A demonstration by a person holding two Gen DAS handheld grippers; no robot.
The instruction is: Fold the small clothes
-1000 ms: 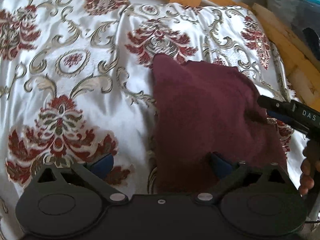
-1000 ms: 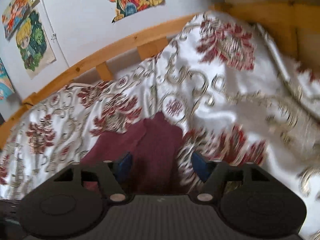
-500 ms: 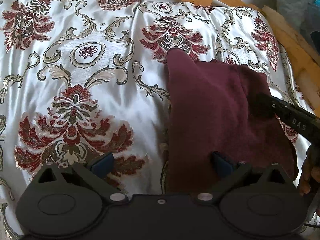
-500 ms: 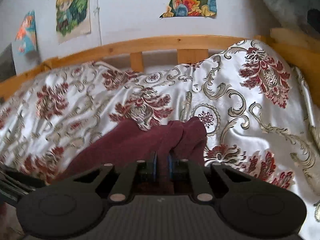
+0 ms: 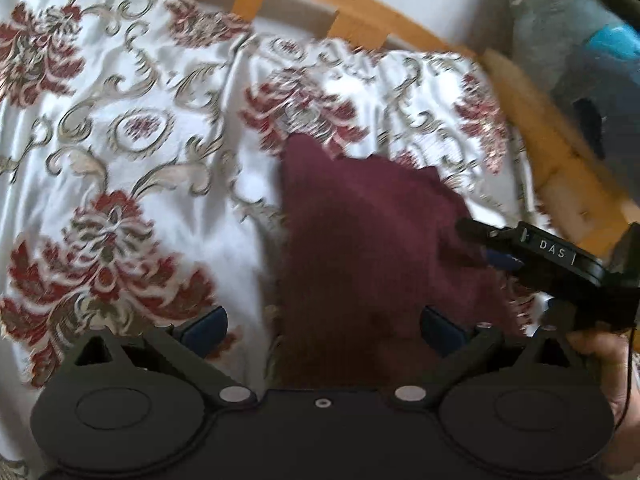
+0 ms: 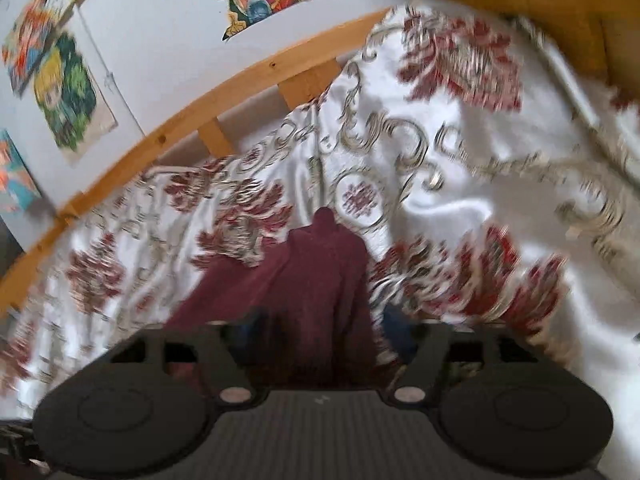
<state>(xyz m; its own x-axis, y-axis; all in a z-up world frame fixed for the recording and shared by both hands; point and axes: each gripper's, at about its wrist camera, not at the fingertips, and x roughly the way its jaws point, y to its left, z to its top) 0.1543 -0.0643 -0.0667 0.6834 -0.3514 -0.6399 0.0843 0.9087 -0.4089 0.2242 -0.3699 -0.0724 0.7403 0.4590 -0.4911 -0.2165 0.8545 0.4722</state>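
A small maroon garment (image 5: 368,240) lies folded on the white floral bedspread (image 5: 120,128). My left gripper (image 5: 324,326) is open, its jaws spread over the garment's near left edge. My right gripper (image 6: 320,334) is open, its jaws on either side of the maroon garment (image 6: 312,280) in the right wrist view. The right gripper also shows in the left wrist view (image 5: 480,240) at the garment's right edge. Both views are blurred.
A wooden bed rail (image 5: 360,4) runs along the far side, with another wooden rail (image 5: 560,152) at the right. Posters (image 6: 68,92) hang on the white wall. A grey and blue bundle (image 5: 580,40) sits beyond the right rail.
My right gripper was shut on the garment half a second ago and has now opened. Both cameras have shifted and the views are blurred.
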